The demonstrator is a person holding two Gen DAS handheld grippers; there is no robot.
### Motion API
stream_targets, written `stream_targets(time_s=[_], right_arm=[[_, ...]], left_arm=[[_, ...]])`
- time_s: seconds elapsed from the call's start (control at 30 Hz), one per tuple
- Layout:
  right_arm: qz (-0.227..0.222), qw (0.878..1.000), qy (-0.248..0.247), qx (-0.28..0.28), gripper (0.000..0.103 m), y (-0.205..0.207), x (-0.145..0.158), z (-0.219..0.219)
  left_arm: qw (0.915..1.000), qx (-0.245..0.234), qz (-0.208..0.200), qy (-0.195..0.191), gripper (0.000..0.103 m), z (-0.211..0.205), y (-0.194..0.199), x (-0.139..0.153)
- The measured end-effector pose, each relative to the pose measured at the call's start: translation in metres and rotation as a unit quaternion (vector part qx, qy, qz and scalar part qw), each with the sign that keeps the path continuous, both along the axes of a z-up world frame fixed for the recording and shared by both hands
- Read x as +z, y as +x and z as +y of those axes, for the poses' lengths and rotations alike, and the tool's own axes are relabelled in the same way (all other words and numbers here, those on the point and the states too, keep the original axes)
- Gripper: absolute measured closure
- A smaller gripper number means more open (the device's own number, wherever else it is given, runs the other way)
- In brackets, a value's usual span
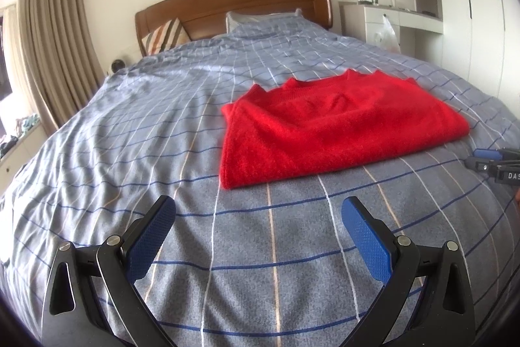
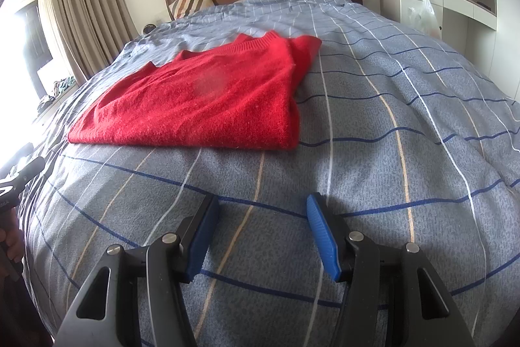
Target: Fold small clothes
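Note:
A red knitted sweater [image 1: 328,126] lies folded into a flat rectangle on the blue checked bedcover [image 1: 162,126]. It also shows in the right wrist view [image 2: 201,106], collar toward the headboard. My left gripper [image 1: 258,210] is open and empty, hovering over the bedcover in front of the sweater's near left corner. My right gripper [image 2: 261,207] is open and empty, over the bedcover in front of the sweater's near right corner. The right gripper's tip also shows at the edge of the left wrist view [image 1: 490,161].
A wooden headboard [image 1: 234,5] with pillows [image 1: 165,34] stands at the far end. Beige curtains [image 1: 55,47] and a window sill are on the left. White drawers [image 1: 383,18] and wardrobes are at the right.

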State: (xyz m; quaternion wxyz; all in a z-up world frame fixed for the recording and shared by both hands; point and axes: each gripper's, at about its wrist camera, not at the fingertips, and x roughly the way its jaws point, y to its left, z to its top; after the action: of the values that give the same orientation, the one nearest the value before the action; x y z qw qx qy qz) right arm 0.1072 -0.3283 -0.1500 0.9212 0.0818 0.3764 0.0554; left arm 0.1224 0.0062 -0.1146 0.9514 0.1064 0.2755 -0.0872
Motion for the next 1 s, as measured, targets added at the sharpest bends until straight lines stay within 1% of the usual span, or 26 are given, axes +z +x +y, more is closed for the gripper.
stream_targets(time_s=[0.23,0.3,0.33,0.4,0.43,0.47,0.57,0.6,0.67,0.73,0.8,0.87,0.93,0.97,1.0], right_arm=[[0.001,1.0,-0.001,0.0,0.048,0.0,0.0,0.0],[0.012,1.0,-0.001,0.0,0.046,0.002,0.002,0.001],[0.029,1.0,-0.003,0.006,0.045,0.006,0.005,0.001],[0.078,0.996,-0.015,0.028,0.044,0.019,0.018,0.002],[0.092,0.995,-0.013,0.032,0.044,0.024,0.027,0.0],[0.093,0.995,-0.003,0.035,0.044,0.029,0.039,-0.005],[0.068,0.997,0.025,0.028,0.044,0.049,0.075,-0.023],[0.064,0.997,0.037,0.021,0.044,0.06,0.084,-0.03],[0.072,0.995,0.07,0.012,0.043,0.087,0.09,-0.039],[0.097,0.991,0.094,0.007,0.044,0.116,0.083,-0.044],[0.123,0.987,0.104,-0.012,0.044,0.141,0.069,-0.046],[0.141,0.983,0.115,-0.037,0.044,0.158,0.052,-0.05],[0.151,0.978,0.138,-0.049,0.044,0.17,0.037,-0.053],[0.16,0.974,0.149,-0.05,0.047,0.175,0.029,-0.053],[0.171,0.972,0.153,-0.05,0.059,0.179,0.022,-0.053]], left_arm=[[1.0,0.006,-0.006,0.003,0.001,0.006,0.002,0.003],[0.9998,0.011,-0.014,0.006,0.001,0.011,0.001,0.005],[0.9997,0.014,-0.015,0.009,0.001,0.013,0.001,0.005],[0.9996,0.021,-0.014,0.009,0.001,0.019,0.004,0.005],[0.9996,0.024,-0.012,0.005,0.001,0.022,0.006,0.006],[0.9996,0.026,-0.008,-0.001,0.001,0.024,0.008,0.006],[0.9993,0.032,0.0,-0.021,0.001,0.032,0.013,0.008],[0.9991,0.034,0.001,-0.026,0.001,0.034,0.014,0.009],[0.9988,0.04,0.0,-0.028,0.001,0.038,0.016,0.008],[0.9986,0.046,-0.001,-0.026,0.001,0.04,0.016,0.004],[0.9985,0.051,0.001,-0.021,0.001,0.041,0.018,0.0],[0.9984,0.054,0.004,-0.016,0.001,0.041,0.019,-0.005],[0.9983,0.056,0.007,-0.011,0.001,0.042,0.019,-0.008],[0.9984,0.056,0.008,-0.009,0.001,0.042,0.019,-0.009],[0.9984,0.055,0.008,-0.007,0.001,0.042,0.019,-0.009]])
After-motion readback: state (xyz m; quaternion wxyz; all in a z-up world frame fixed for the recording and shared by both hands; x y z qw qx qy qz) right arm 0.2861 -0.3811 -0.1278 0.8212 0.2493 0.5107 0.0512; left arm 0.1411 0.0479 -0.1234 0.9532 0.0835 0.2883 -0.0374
